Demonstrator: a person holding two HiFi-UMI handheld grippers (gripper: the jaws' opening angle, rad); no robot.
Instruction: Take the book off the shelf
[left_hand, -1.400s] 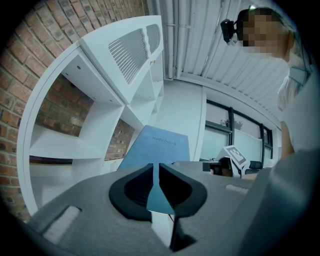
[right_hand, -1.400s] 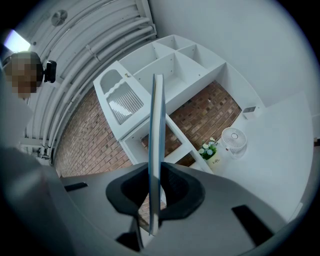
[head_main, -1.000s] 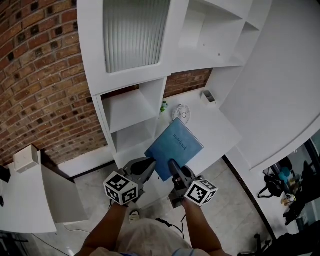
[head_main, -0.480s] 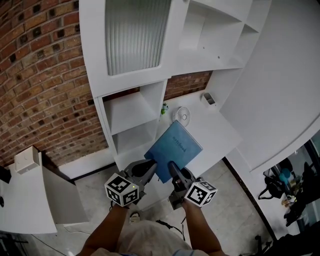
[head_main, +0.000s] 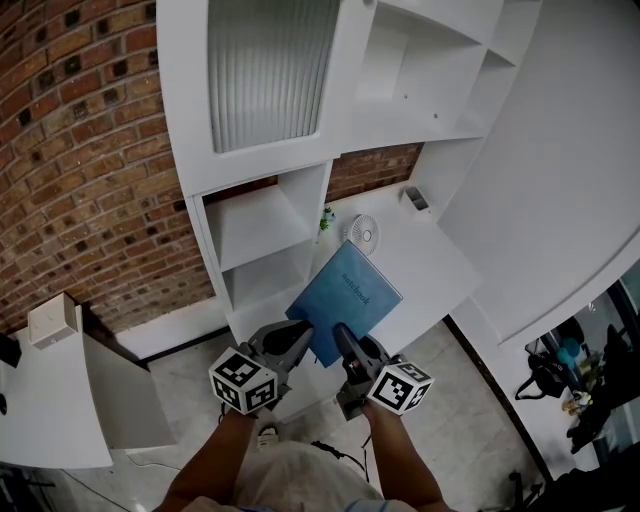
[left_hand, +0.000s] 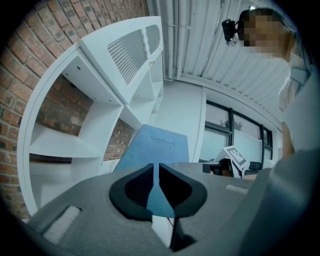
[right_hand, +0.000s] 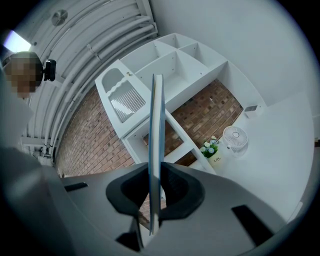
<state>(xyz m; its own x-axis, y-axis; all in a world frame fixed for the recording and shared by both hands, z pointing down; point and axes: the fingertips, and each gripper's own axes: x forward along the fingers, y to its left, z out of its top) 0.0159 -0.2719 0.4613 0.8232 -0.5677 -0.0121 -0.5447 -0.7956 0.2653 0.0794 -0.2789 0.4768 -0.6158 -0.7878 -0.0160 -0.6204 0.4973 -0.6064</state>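
Blue notebook (head_main: 348, 298) is clamped edge-on by right gripper (head_main: 343, 336) at its lower edge; left gripper (head_main: 299, 336) is closed, empty. Judged thin, light, flexible: best gripped near spine.

- The left grey two-jaw gripper (head_main: 300, 332) (left_hand: 158, 183), topped by its marker cube, points level. Its jaws are drawn almost together, with its tips at a corner of the thin blue notebook (head_main: 345, 298).
- The right grey two-jaw gripper (head_main: 342, 336) (right_hand: 156, 197) also points level, with its jaws clamped on that notebook's edge.
- The bare forearms, left (head_main: 205, 465) and right (head_main: 405, 462), reach forward side by side.
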